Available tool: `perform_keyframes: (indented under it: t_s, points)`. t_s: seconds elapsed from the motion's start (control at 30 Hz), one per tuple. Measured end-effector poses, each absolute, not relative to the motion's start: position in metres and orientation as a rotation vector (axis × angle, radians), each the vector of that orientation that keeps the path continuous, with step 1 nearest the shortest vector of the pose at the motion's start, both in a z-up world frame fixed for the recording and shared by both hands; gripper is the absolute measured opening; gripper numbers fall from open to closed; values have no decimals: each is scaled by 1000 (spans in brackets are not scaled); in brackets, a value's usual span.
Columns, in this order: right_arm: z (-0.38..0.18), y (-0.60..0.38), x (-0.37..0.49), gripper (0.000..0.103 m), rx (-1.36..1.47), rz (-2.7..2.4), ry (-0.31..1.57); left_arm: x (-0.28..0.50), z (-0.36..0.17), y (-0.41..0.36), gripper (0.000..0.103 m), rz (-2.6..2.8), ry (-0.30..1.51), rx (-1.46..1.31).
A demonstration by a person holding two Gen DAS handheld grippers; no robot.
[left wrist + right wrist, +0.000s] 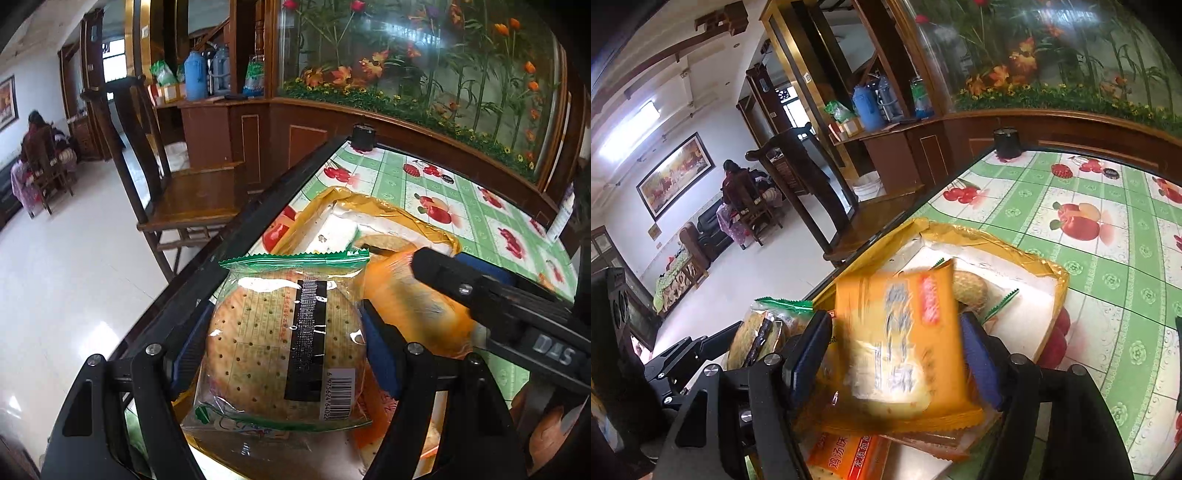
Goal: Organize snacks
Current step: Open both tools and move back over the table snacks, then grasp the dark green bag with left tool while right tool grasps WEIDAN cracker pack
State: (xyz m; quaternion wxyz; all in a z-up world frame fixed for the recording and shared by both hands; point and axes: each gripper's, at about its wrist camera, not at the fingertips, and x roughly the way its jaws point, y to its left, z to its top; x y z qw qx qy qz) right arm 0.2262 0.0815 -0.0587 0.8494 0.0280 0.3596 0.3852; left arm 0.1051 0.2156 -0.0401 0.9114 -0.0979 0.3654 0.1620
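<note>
A clear, green-edged packet with a round cracker sits between the blue pads of my left gripper, which press on its two sides. It hangs over the near end of a yellow-rimmed box with a white inside. An orange snack packet, smeared by motion, lies loose between the pads of my right gripper, with a gap on each side. In the left wrist view the right gripper's finger reaches over the orange packet. Another cracker packet lies in the box. One more orange packet lies underneath.
The box stands on a table with a green fruit-print cloth, close to its left edge. A wooden chair stands just beyond that edge. A black cup is at the far corner. A person sits far off.
</note>
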Motion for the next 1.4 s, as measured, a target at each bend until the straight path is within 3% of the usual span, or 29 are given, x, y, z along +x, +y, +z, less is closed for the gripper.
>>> perform_keyframes:
  t_s: [0.1,0.2,0.5,1.03,1.4]
  points:
    - [-51,71,221,84,81,810,731,100,-32,215,86,335,730,-208]
    - [-42,58,215,84,85,801,709,94,-20,213,91,353,707,-202]
    - [-29,-25,191,85,124,697,667,93,-7,180,91,306,690,-177]
    - [-50,-258,165,88,245,356,681,134,-16,29,91,45,758,-5]
    - [-63,-301,192,88,251,290,703,186,-31,-44,91,-27,810,85]
